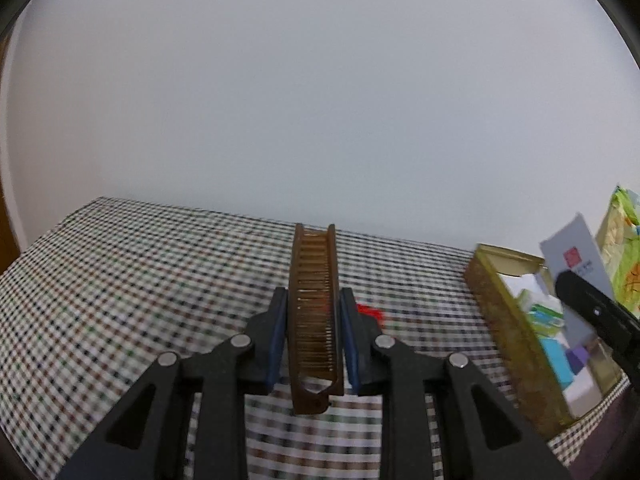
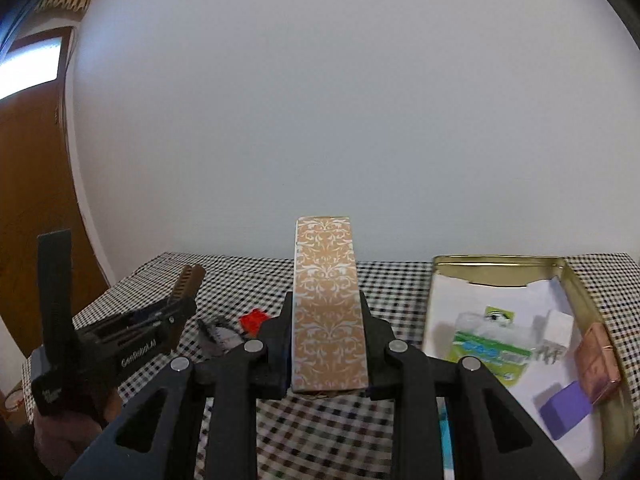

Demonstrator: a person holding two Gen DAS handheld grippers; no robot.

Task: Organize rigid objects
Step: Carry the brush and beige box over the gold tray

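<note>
My left gripper (image 1: 313, 296) is shut on a brown folding comb (image 1: 316, 280) that sticks out forward above the checked tablecloth (image 1: 140, 280). In the right wrist view the same gripper (image 2: 182, 304) and comb (image 2: 188, 278) show at the left, held by a hand. My right gripper (image 2: 325, 300) is shut on a long tan box with a white floral pattern (image 2: 326, 300), raised over the table. An open gold tin (image 2: 500, 262) lies to its right, with papers, a green packet (image 2: 488, 350), a purple block (image 2: 566, 408) and a copper-pink box (image 2: 596, 364) inside.
A small red piece (image 2: 254, 318) and a grey-black item (image 2: 218, 334) lie on the cloth between the grippers. In the left wrist view the gold tin (image 1: 508, 320) is at the right, with the right gripper (image 1: 592, 308) over it and a green-yellow bag (image 1: 624, 248) behind. A white wall stands behind the table.
</note>
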